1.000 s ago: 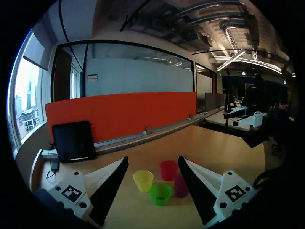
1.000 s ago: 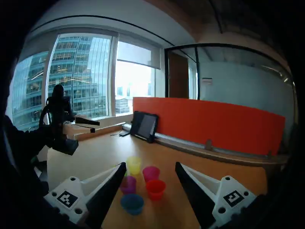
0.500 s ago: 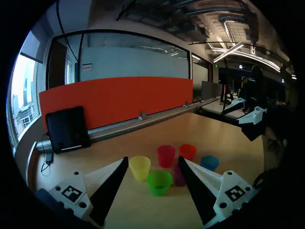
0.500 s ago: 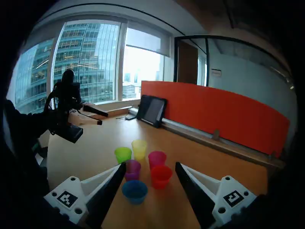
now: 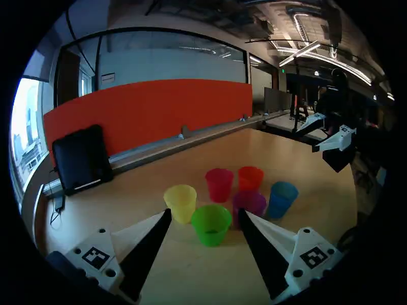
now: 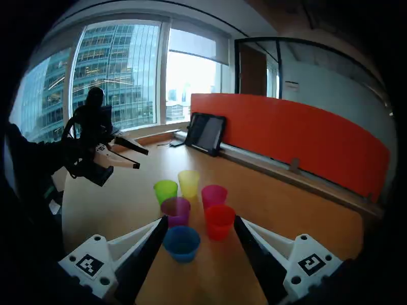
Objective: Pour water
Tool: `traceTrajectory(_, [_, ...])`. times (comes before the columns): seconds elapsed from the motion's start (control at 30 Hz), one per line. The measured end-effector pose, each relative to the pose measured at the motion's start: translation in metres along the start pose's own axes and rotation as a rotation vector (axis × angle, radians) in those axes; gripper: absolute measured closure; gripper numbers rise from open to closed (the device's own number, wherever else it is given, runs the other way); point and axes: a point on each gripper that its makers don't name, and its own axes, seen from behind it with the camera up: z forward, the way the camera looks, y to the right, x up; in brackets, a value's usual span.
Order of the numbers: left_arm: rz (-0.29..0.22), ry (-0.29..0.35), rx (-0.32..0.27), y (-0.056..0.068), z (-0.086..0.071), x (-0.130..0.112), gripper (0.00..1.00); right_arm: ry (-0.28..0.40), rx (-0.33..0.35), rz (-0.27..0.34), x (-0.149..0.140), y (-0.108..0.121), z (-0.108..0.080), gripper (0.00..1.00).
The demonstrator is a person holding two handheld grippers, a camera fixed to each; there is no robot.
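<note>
Several small plastic cups stand clustered on the wooden table (image 5: 300, 168). In the left gripper view they are yellow (image 5: 179, 202), green (image 5: 210, 224), pink (image 5: 219, 184), red (image 5: 250, 179), purple (image 5: 249, 204) and blue (image 5: 282, 198). My left gripper (image 5: 203, 211) is open, just short of the green cup, holding nothing. In the right gripper view the blue cup (image 6: 181, 243) and red cup (image 6: 220, 221) are nearest, and my right gripper (image 6: 200, 219) is open just before them. Each gripper sees the other across the cups: right gripper (image 5: 333, 147), left gripper (image 6: 119, 155). I cannot tell if any cup holds water.
A dark tablet (image 5: 81, 158) leans against the orange partition (image 5: 152, 112) along the table's back edge. Large windows (image 6: 117, 76) lie beyond the table's end. A dark-sleeved arm (image 6: 35, 157) holds the left gripper. Office desks (image 5: 285, 119) stand farther off.
Both cameras have tipped down and drawn nearer the cups, so the whole cluster now shows between the fingers. Both grippers stay open and nothing has been grasped.
</note>
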Motion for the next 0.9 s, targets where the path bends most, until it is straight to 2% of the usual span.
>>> traceTrajectory(0.37, [0.037,-0.088,-0.04,0.009,0.016,-0.036,0.03,-0.062,0.033,-0.03,-0.029,-0.008,0.015,0.0])
traceTrajectory(0.57, [0.038,-0.141,-0.07,0.014,0.024,-0.053,0.03,-0.093,0.049,-0.044,-0.044,-0.014,0.026,0.0])
traceTrajectory(0.9, [0.054,-0.207,-0.1,0.015,0.044,-0.071,0.03,-0.133,0.076,-0.057,-0.064,-0.021,0.042,0.0])
